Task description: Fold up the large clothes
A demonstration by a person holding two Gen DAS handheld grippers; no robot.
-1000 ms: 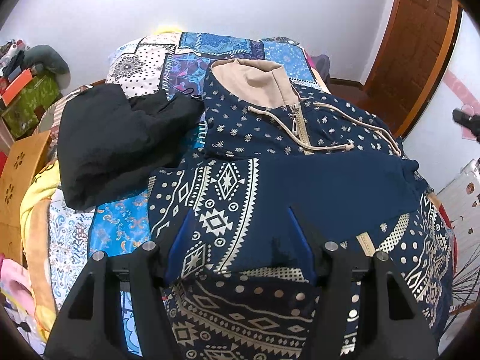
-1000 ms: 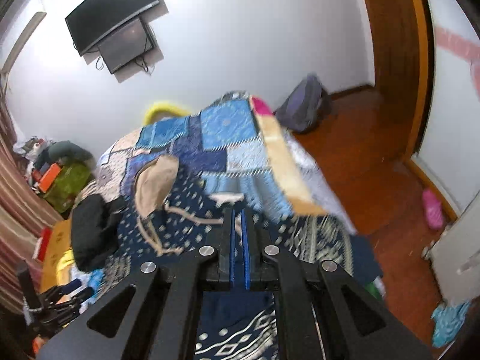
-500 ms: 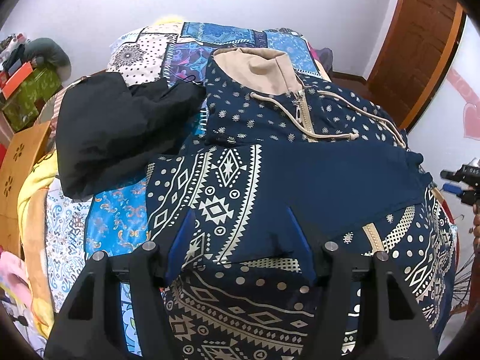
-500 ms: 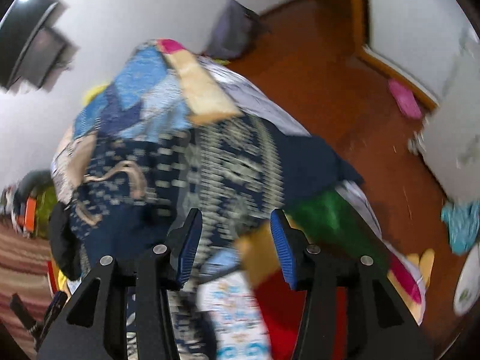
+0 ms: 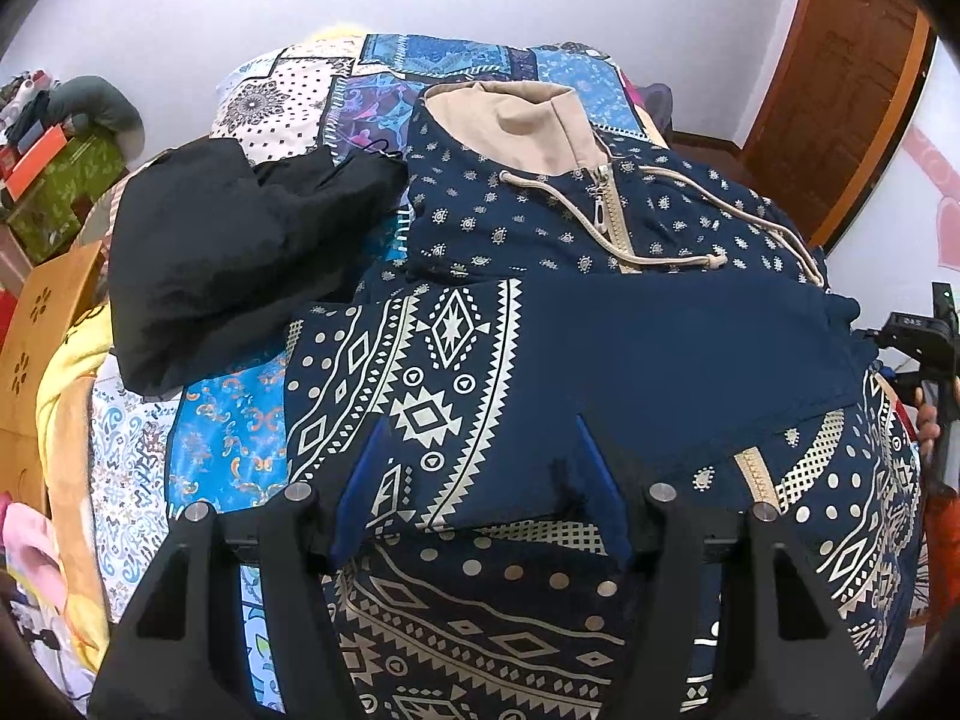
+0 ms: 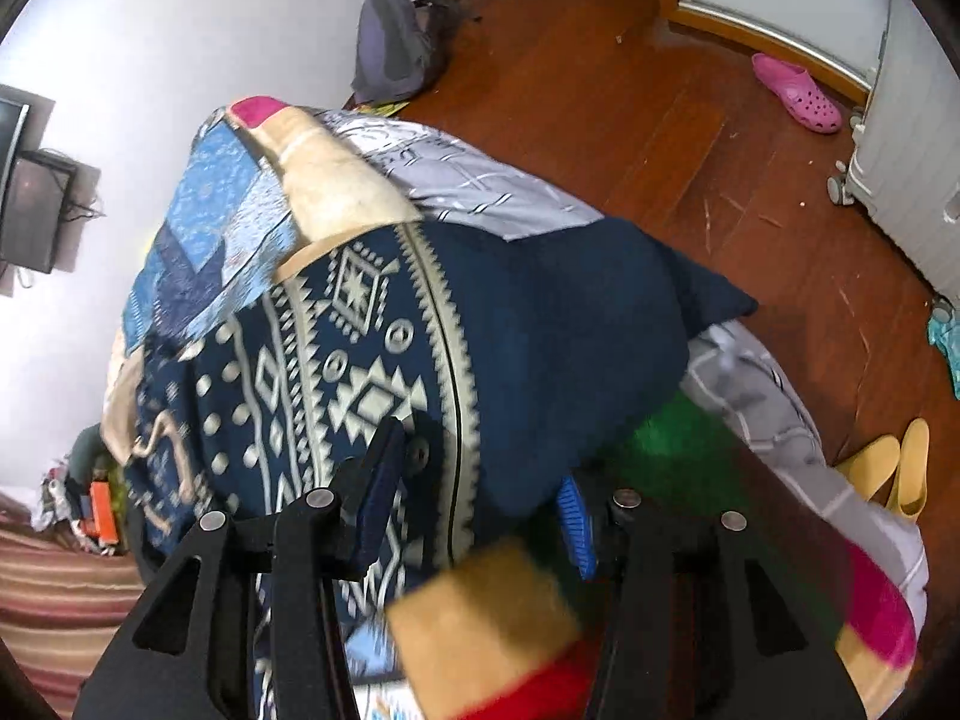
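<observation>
My right hand-held gripper (image 6: 474,480) has just been opening, and its jaws now stand spread with the folded side edge of the navy patterned hoodie (image 6: 384,372) lying between them; the pads do not look pressed on the cloth, so I judge nothing is pinched yet. From this hand the hoodie runs away and to the left across the bed (image 6: 492,204), its plain navy sleeve (image 6: 588,312) folded over and hanging toward the bed's edge just ahead of my right finger.

My left hand-held gripper (image 5: 480,480) is also spread, its two blue pads standing either side of the near fold of the hoodie (image 5: 540,228), where the folded sleeve (image 5: 690,348) crosses the body. Whether those pads actually bear on the fabric I cannot tell.

The hoodie's long axis runs from my left hand straight up to the tan hood (image 5: 510,126) at the far end. So the next fold, I judge, goes along that line: both hands sit at the hem end, left at the middle, right at the side edge. A black garment (image 5: 228,252) lies just beside the hoodie, clear of it.
</observation>
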